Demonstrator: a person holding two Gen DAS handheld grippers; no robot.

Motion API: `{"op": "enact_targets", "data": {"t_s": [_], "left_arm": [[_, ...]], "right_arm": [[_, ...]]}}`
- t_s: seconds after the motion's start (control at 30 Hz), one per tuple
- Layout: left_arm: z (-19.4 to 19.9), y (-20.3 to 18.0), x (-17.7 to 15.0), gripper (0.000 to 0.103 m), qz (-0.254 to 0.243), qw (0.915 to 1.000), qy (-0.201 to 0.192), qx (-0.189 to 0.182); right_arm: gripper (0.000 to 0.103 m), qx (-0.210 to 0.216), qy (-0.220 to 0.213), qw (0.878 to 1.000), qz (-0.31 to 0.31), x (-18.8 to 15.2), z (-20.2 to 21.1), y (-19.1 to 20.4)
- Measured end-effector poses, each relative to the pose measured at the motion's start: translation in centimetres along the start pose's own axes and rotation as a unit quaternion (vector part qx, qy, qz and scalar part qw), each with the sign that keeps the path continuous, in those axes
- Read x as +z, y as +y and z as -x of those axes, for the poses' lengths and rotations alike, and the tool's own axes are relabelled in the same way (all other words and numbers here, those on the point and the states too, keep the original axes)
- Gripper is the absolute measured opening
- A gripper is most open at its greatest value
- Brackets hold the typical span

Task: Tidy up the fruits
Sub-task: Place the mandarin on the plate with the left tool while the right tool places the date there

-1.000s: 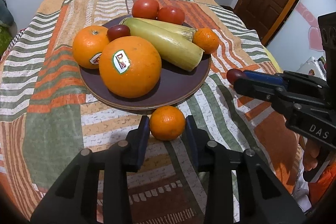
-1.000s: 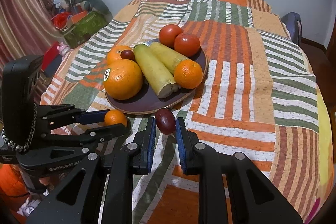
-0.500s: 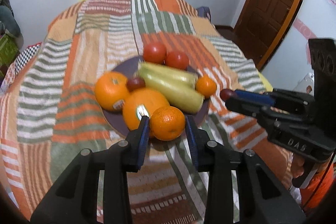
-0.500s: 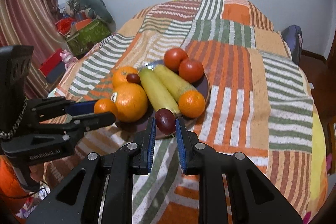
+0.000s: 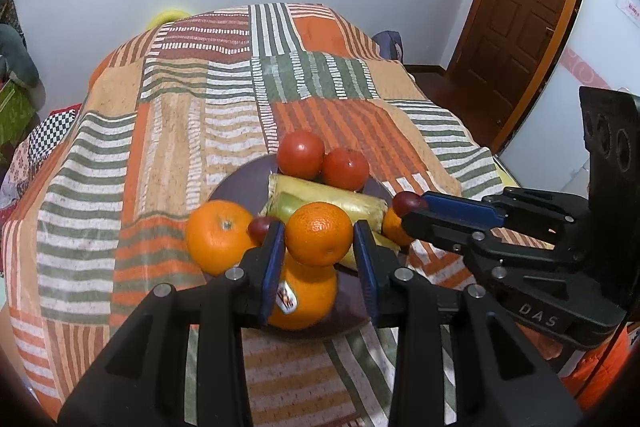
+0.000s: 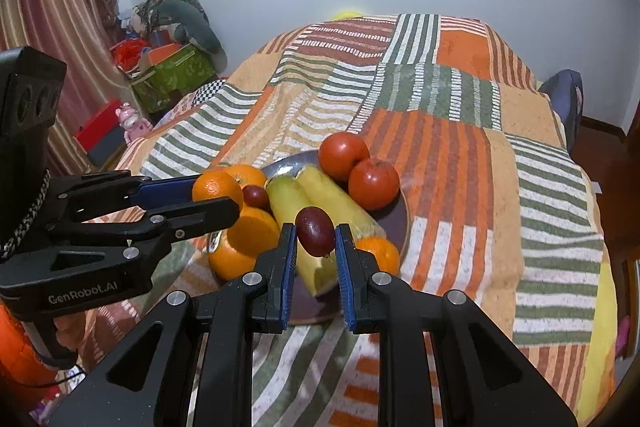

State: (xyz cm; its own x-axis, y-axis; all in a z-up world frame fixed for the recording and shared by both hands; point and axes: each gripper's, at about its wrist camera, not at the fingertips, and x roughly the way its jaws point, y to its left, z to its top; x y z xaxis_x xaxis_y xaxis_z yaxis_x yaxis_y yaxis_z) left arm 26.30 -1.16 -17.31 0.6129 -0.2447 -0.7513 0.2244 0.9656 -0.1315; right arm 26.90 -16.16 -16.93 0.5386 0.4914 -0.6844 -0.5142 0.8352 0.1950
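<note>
Between the blue pads of the left tongs [image 5: 319,239] sits a small orange [image 5: 319,233], clamped on both sides and raised above the dark plate [image 5: 236,183], which lies on a bed under a striped patchwork blanket [image 5: 168,131]. Directly below those tongs, the left wrist view shows a large stickered orange [image 5: 308,297]; to their left is a second large orange [image 5: 218,237] with a dark plum [image 5: 259,227] tucked against it, and beyond them lie two pale green-yellow husked cobs [image 5: 336,201] and two red tomatoes [image 5: 301,154]. To the right in that view the right tongs [image 5: 410,209] appear side-on, with a dark plum-like fruit [image 5: 408,202] at their tip. The right wrist view confirms what the side-on look cannot: the right tongs [image 6: 316,239] are clenched on that dark fruit [image 6: 315,230], pads pressing it from both sides, above the near end of the cobs [image 6: 320,203]. It also shows another small orange [image 6: 378,254] on the plate rim just right of those tongs, which the left view largely hides behind the right tongs. The sticker on the large orange [image 6: 244,241] is hard to make out there, and the left tongs [image 6: 224,197] enter from the left carrying their small orange [image 6: 216,189].
</note>
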Motion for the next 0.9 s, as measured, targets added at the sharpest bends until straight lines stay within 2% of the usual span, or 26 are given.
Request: {"op": "enact_targets", "data": {"t_s": [0.47, 0.9], "left_arm": [[-3.5, 1.4, 0.5, 0.035, 0.003, 0.9997, 0.025, 0.007], [-3.9, 1.4, 0.2, 0.038, 0.008, 0.9994, 0.033, 0.001]], "right_arm": [[0.018, -0.004, 0.025, 1.0, 0.003, 0.2, -3.1, -0.5], [0.019, -0.007, 0.043, 0.999, 0.008, 0.0, -3.8, -0.4]]}}
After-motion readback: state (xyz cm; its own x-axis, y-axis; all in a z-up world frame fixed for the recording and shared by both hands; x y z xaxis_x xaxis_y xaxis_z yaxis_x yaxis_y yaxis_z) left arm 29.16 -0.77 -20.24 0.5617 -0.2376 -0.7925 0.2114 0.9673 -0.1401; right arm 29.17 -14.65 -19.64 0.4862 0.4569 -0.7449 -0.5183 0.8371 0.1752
